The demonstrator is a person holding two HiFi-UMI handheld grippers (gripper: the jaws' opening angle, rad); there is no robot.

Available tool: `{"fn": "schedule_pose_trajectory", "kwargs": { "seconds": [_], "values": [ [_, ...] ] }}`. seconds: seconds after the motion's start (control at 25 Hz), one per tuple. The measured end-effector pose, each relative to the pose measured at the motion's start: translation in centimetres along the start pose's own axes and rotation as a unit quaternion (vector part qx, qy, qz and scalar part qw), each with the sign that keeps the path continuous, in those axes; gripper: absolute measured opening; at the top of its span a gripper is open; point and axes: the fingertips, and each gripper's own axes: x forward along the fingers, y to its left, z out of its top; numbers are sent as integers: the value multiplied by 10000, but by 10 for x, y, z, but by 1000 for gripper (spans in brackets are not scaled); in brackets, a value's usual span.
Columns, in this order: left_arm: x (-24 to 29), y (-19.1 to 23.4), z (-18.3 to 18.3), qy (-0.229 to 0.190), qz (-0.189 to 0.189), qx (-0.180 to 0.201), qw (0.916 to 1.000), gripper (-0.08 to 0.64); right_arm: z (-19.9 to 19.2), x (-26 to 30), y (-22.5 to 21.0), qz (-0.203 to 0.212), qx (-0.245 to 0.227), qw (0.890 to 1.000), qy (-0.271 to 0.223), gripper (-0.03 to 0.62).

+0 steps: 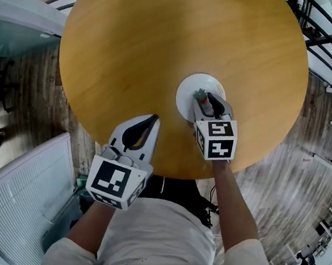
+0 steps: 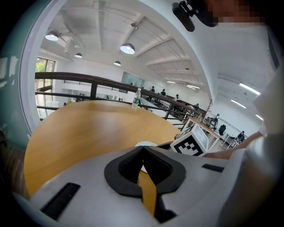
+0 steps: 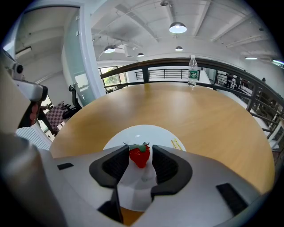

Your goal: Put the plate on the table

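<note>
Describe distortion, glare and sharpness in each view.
Head view: wide-angle warps surroundings of the table, light even. Left gripper view: heavy barrel distortion, dark corners, bright ceiling lamps. Right gripper view: strawberry sharp, faint lamp reflection on the white plate.

Grey plank floor (image 1: 301, 170), a dark railing (image 3: 155, 63), dome lamps (image 3: 178, 28) lit under a white ceiling (image 3: 133, 17)

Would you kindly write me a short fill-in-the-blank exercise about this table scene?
The white plate lies on a round ___ table.
A red ___ sits between the jaws of the right gripper.
The left gripper, jaws together, holds ___.
Far across the table stands a clear plastic ___.
Missing words: wooden; strawberry; nothing; bottle.
</note>
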Motion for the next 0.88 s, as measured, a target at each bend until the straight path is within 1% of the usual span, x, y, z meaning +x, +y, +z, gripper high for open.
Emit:
{"fn": "schedule_pose_trajectory", "kwargs": {
  "seconds": [0.48, 0.88],
  "values": [
    [-6, -7, -1, -44, 2, 68, 10000, 23, 3, -13, 3, 22, 87, 9999, -107, 181],
    [-22, -27, 15, -241, 31, 196, 9995, 23, 22, -55, 4, 126, 101, 9990, -428, 176]
  ]
}}
